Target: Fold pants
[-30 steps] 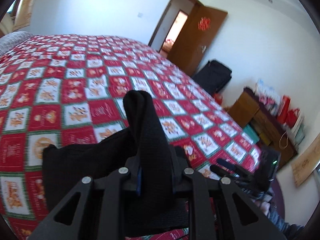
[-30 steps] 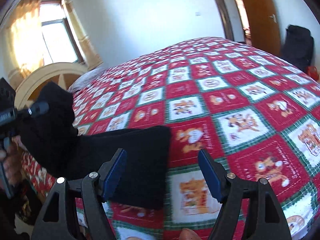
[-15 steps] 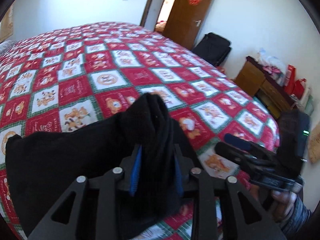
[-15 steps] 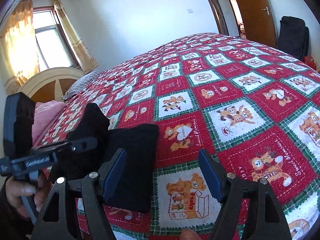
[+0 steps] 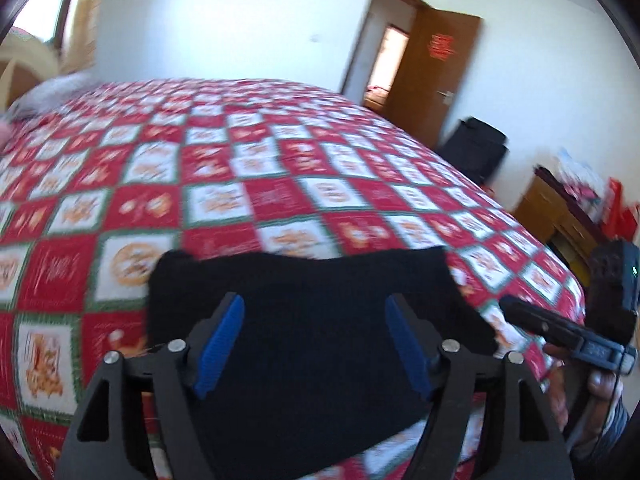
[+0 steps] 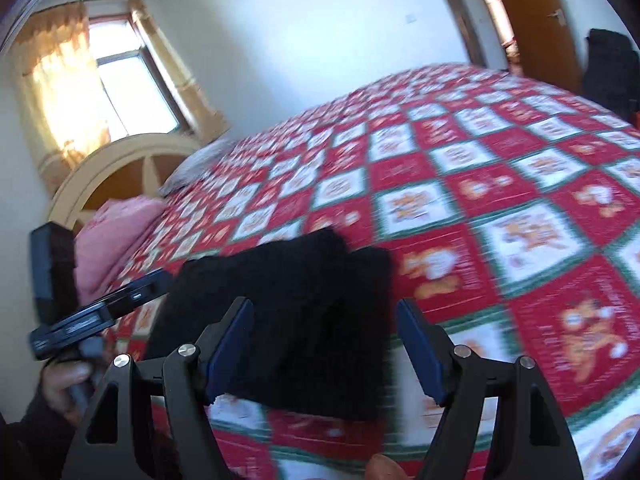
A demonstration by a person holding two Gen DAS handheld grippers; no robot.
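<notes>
Pants [image 5: 316, 320]: black, folded into a compact stack, laid on the red-and-white checked bedspread [image 5: 248, 168] at the lower centre of both wrist views, near the bed's near edge.

Left gripper [image 5: 316, 344]: jaws opening, blue pads spread to either side; cloth is seen below and between them but is not pressed by either pad.

Right gripper [image 6: 324, 348]: jaws held wide, nothing clamped; the stack's right part lies beneath its left finger.

Orientation: in the left wrist view the long axis is judged to run left to right across the frame, the far edge being slightly wavy. In the right wrist view an upper layer is seen offset from the lower one, toward upper left.

Risks, as judged: the offset layers may slide or spring open once released; a pad may snag the knit on withdrawal and drag the stack; closeness to the bed edge may let it slip off.
</notes>
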